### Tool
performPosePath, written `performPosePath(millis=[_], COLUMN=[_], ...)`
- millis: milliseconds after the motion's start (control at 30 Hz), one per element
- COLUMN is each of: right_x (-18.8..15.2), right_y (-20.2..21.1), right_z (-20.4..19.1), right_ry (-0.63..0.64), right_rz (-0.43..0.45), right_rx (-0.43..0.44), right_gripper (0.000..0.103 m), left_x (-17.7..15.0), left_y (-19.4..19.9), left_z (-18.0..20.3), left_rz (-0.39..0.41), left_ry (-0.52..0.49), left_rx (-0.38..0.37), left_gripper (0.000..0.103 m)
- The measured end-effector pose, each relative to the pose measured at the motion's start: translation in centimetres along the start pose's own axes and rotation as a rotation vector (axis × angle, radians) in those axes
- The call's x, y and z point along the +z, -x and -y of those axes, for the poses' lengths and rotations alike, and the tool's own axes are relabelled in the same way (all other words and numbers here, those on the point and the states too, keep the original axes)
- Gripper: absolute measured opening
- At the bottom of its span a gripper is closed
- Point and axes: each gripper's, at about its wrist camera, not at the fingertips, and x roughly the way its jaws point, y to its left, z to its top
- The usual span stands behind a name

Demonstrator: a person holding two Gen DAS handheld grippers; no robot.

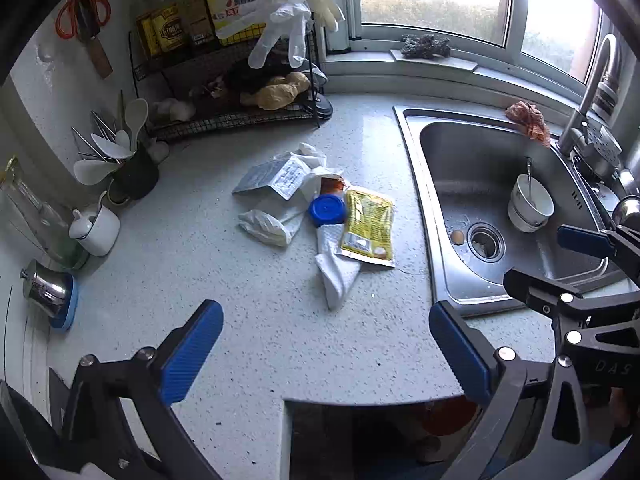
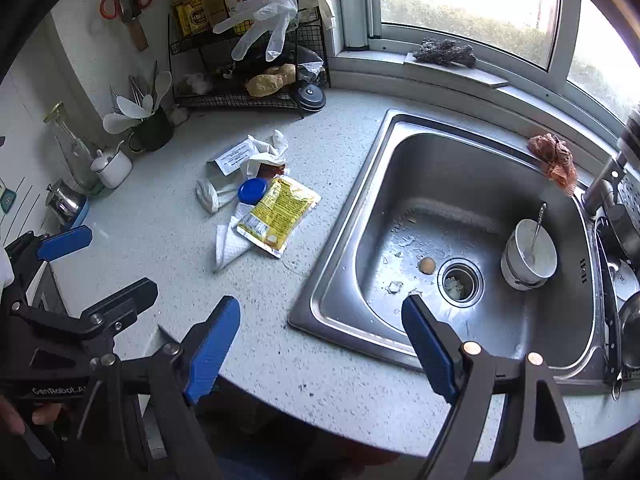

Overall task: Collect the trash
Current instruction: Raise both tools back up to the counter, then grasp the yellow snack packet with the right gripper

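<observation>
A heap of trash lies on the speckled counter: a yellow packet, a blue lid, white paper towel, crumpled tissue and a grey printed pouch. The right wrist view shows the yellow packet and the blue lid too. My left gripper is open and empty, above the counter's near edge, short of the heap. My right gripper is open and empty, over the sink's near left corner; it shows at the right of the left wrist view.
A steel sink holds stacked white bowls with a spoon and an eggshell by the drain. An orange rag lies on the sink rim. A wire rack, a utensil cup, jars and a faucet line the edges.
</observation>
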Motion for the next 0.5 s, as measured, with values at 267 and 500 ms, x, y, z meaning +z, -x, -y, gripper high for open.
performPosePath(millis=[267,500], right_x=[5.3,7.7], right_y=[-5.7,-10.6], right_z=[-1.7,-2.4], right_ry=[-0.018,-0.044], right_rz=[-0.075,-0.175], right_rx=[0.011,-0.023], right_gripper=[0.082,0.088], left_x=[4.4,6.2], left_y=[-5.5,-11.0], left_z=[-4.7,-7.2], left_rz=[-0.056,-0.143], left_ry=[-0.001,-0.019], left_rx=[0.001,-0.032], left_gripper=[0.103,0.103])
